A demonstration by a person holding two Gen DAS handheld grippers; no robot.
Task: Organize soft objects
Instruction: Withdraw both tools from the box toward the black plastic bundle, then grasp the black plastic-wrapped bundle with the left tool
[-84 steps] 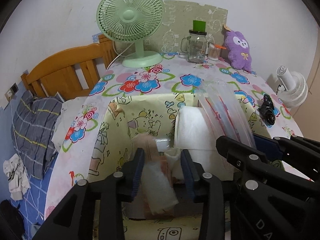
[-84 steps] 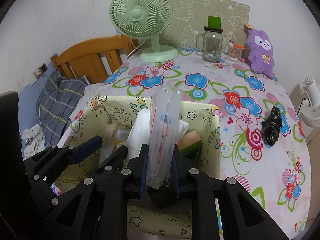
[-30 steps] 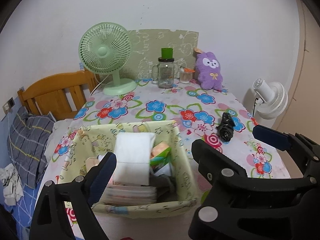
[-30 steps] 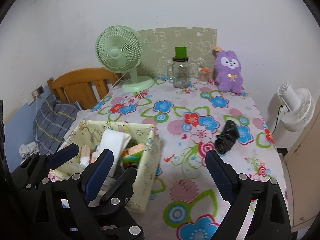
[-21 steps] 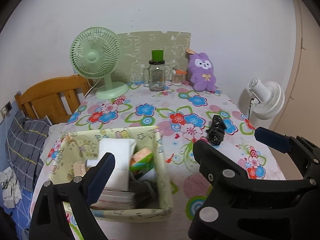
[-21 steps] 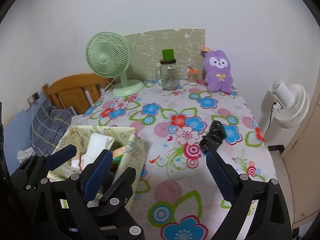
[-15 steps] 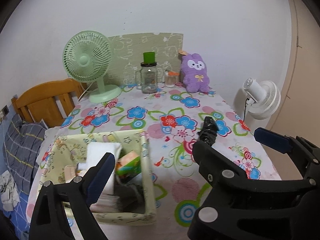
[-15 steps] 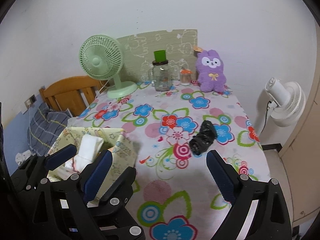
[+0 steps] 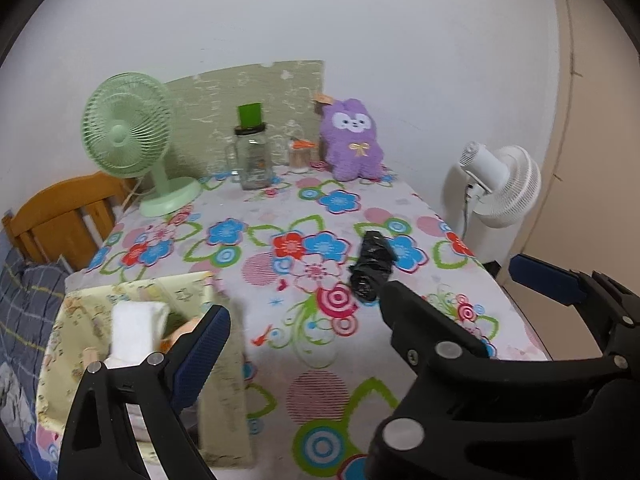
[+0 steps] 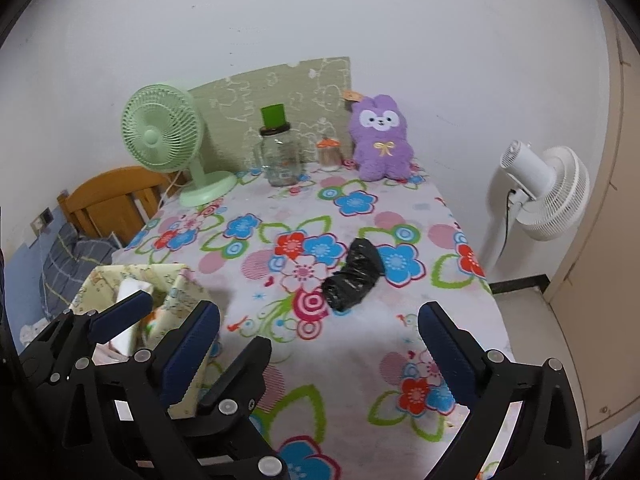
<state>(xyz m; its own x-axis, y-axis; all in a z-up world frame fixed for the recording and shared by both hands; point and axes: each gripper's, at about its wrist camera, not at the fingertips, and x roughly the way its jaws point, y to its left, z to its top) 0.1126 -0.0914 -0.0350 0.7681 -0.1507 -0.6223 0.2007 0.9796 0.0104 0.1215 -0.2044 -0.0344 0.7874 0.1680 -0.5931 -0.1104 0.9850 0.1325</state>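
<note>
While the flowered table [image 10: 280, 216] fills both views, a pale yellow fabric bin [image 10: 176, 280] sits at its 8 o'clock corner, holding a white folded pad [image 9: 136, 320] and other soft packs. A crumpled black bag [image 10: 352, 276], glossy and rolled into a lumpy tube, lies just right of the table's centre, at 12 o'clock from the right gripper [image 10: 320, 336]. Its jaws have just been opening and stand wide apart, empty. The left gripper [image 9: 304, 320] also gapes, holding nothing.
</note>
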